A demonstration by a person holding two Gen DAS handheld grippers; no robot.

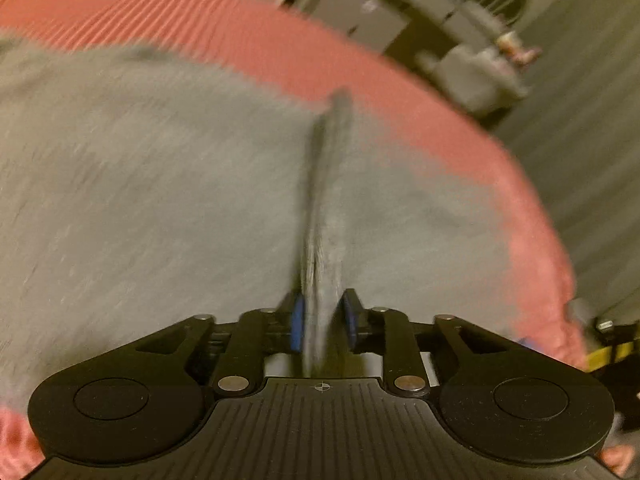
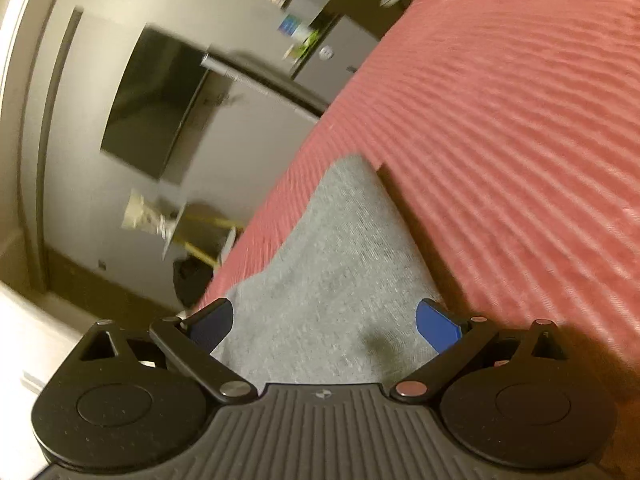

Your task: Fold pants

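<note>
Left gripper (image 1: 322, 320) clamped on pants (image 1: 160, 200) ridge; right gripper (image 2: 324, 326) spread wide, empty. Advised: lift slowly, keeping the fold even over the bedspread (image 1: 400, 92).

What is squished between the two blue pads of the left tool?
A raised fold of the grey pants, seen in the left wrist view, between the left tool pads.

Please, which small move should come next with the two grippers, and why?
Probably close the right gripper on the grey pants: its jaws stand wide open over the cloth on the red bedspread, while the left gripper already has a raised fold between its pads.
</note>
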